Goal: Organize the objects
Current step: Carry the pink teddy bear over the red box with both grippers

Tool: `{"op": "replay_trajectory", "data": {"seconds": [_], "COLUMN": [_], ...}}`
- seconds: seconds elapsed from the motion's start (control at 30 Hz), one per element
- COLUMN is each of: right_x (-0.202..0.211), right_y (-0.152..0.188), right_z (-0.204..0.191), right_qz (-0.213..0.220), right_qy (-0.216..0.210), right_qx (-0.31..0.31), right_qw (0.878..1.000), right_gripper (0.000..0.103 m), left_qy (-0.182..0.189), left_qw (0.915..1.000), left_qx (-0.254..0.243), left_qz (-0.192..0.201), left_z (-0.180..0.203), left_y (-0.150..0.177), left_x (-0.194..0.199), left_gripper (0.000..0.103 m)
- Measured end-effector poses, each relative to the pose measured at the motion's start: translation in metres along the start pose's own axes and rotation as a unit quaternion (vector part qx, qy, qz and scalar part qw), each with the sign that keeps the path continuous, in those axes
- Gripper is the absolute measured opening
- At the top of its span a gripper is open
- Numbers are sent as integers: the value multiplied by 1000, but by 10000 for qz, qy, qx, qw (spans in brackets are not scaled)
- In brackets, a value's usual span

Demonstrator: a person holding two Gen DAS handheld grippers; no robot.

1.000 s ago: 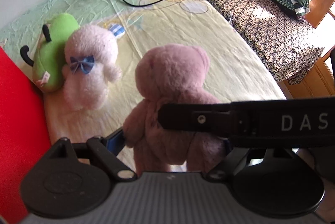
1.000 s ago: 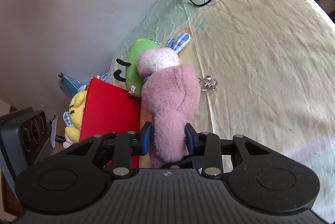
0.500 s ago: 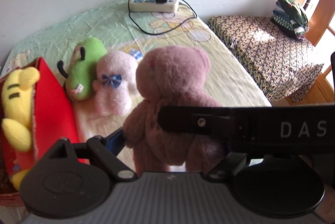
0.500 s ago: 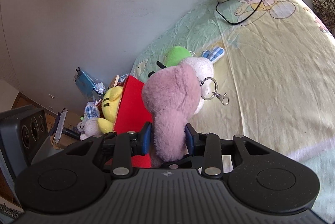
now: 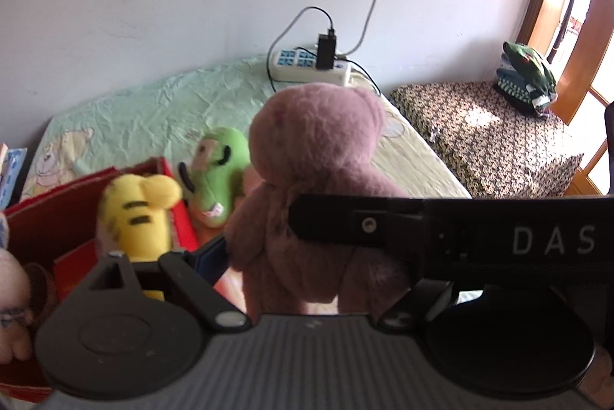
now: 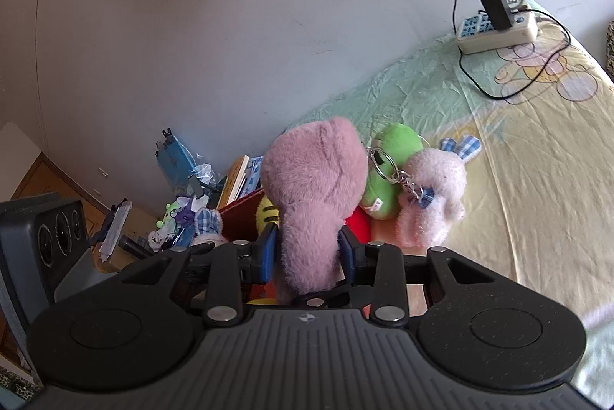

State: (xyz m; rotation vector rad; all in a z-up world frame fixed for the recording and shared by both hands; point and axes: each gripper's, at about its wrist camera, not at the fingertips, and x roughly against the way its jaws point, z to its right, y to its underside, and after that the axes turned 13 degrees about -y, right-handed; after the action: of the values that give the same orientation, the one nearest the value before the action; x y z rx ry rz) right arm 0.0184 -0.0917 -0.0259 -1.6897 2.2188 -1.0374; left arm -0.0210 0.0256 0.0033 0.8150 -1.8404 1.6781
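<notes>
A pink teddy bear [image 5: 318,157] hangs upright above the bed, held from two sides. My left gripper [image 5: 314,268] is shut on its lower body, one blue pad against its arm. My right gripper [image 6: 307,249] is shut on its torso [image 6: 314,195]; one of its black fingers [image 5: 441,226] crosses the bear in the left wrist view. To the left and below stands a red box [image 5: 57,218] with a yellow plush [image 5: 134,214] inside. A green plush [image 6: 387,176] and a pale pink bunny [image 6: 429,195] with a blue bow lie on the sheet beside the box.
A power strip [image 6: 495,30] with cables lies at the bed's far end by the wall. A patterned bench [image 5: 479,134] with folded clothes [image 5: 525,80] stands to the right. Beyond the box on the floor are books, toys [image 6: 184,214] and a grey speaker [image 6: 38,229].
Both grippers have risen with the bear and drawn back toward the red box. The box and the yellow plush have come into view. Neither grip has changed.
</notes>
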Motion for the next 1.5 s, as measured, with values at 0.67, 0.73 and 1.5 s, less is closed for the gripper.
{"op": "replay_trajectory", "data": {"seconds": [0.67, 0.73, 1.5], "right_x": [-152, -162, -208], "right_y": [25, 32, 52], "right_z": [-70, -72, -51], "right_qz": [-314, -354, -673], "right_qy": [-326, -310, 461], "right_qx": [524, 548, 541], "right_qw": [9976, 9974, 9952], "right_gripper": [37, 37, 36], "left_qy": [-691, -746, -583], "left_qw": [9965, 9960, 9956], "left_qx": [468, 469, 153], "left_qz": [-45, -113, -721], "left_z": [-157, -166, -180], "left_y": [10, 15, 45], "left_x": [-4, -9, -78], "left_gripper": [86, 86, 84]}}
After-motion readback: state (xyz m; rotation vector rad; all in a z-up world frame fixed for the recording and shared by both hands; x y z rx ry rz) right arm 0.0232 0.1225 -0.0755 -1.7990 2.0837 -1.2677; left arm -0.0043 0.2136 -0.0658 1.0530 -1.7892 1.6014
